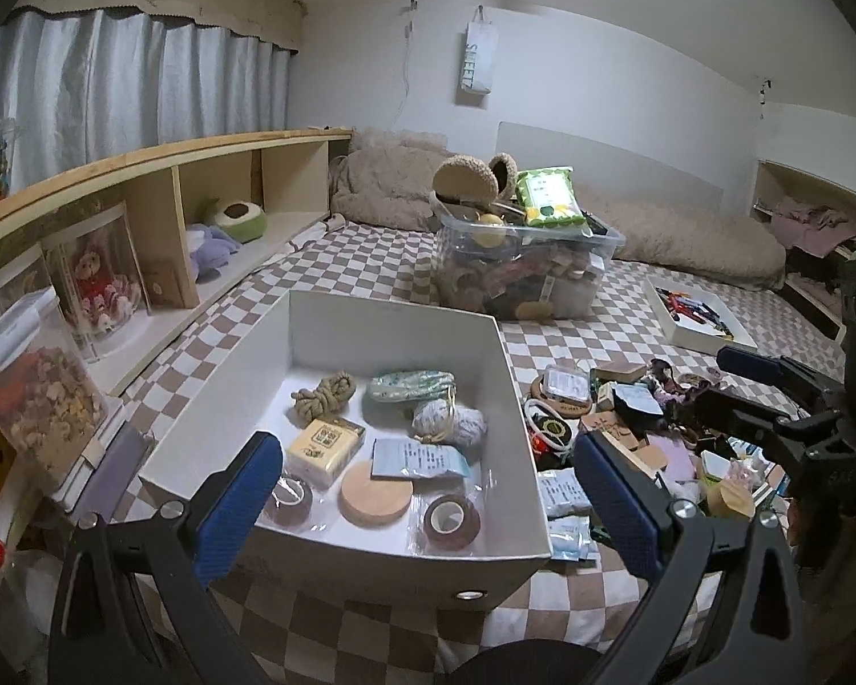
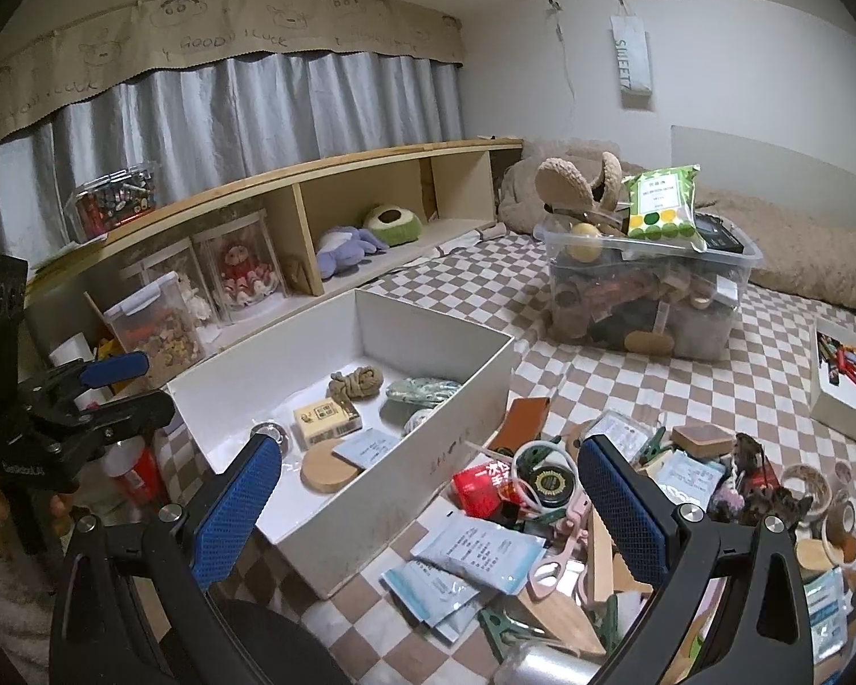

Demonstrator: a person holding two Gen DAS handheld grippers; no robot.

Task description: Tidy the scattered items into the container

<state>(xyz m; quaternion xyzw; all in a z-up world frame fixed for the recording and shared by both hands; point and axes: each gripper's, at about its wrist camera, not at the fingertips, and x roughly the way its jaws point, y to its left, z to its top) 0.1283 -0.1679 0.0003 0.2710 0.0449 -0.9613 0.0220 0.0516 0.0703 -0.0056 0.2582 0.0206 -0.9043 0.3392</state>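
Both grippers gape empty: the left gripper (image 1: 425, 491) hangs over the box (image 1: 336, 322), the right gripper (image 2: 428, 505) over the pile (image 2: 548, 491) just right of the box. A rope (image 1: 324, 394), tape rolls (image 1: 452, 516) and packets already lie inside; most clutter remains outside.

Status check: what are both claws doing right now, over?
Left gripper open, empty, over white box. Right gripper open, empty, over scattered pile. Nothing blocking.
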